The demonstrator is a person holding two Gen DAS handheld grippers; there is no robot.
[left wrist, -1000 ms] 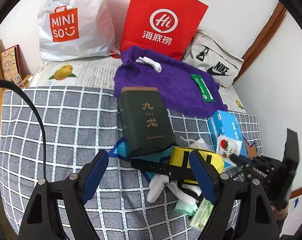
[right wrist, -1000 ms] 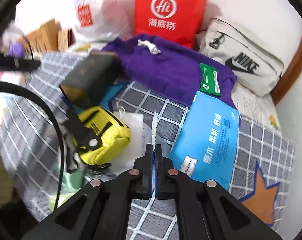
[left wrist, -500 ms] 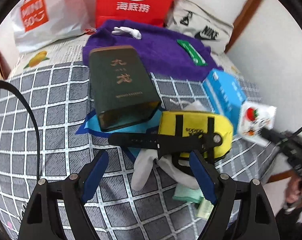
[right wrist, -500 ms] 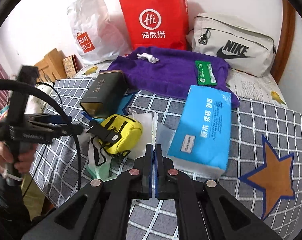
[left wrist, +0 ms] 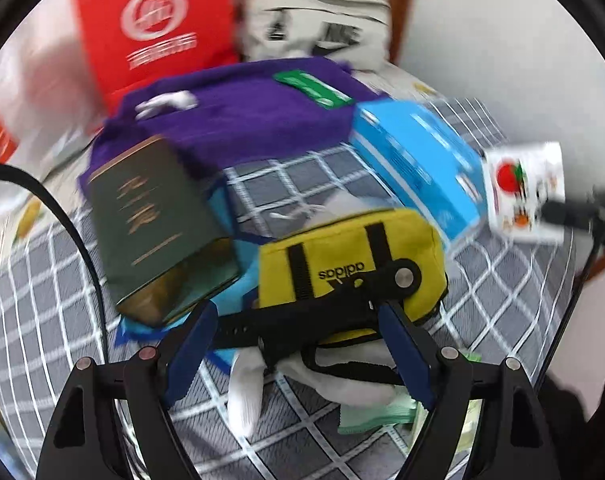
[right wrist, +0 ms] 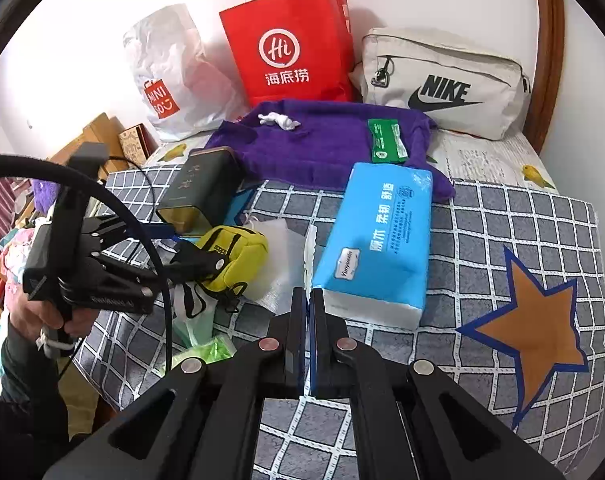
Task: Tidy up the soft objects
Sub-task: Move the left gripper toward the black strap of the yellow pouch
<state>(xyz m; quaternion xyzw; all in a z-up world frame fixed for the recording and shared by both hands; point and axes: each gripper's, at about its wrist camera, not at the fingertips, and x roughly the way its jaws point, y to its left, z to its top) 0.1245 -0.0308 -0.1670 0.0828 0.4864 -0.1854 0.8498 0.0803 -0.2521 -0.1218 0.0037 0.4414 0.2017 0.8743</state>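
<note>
A yellow adidas pouch [left wrist: 350, 264] with a black strap [left wrist: 302, 320] lies on the checked bedspread [left wrist: 502, 300], over a white glove [left wrist: 246, 392]. My left gripper [left wrist: 294, 352] is open, its jaws on either side of the strap just in front of the pouch. My right gripper [right wrist: 308, 300] is shut on a thin white printed packet [left wrist: 522, 188], seen edge-on in the right wrist view [right wrist: 311, 248], held above the bed beside a blue tissue pack [right wrist: 378, 240]. The pouch also shows in the right wrist view [right wrist: 238, 252].
A dark green box [right wrist: 198, 188] lies left of the pouch. A purple towel [right wrist: 326, 140] with a green packet [right wrist: 384, 140] lies behind. A red paper bag [right wrist: 290, 48], a white Miniso bag [right wrist: 170, 76] and a Nike bag [right wrist: 442, 80] stand along the wall.
My left gripper has moved forward and swung right, so the pouch and strap now sit between its jaws. My right gripper has pulled back and risen, still holding the packet.
</note>
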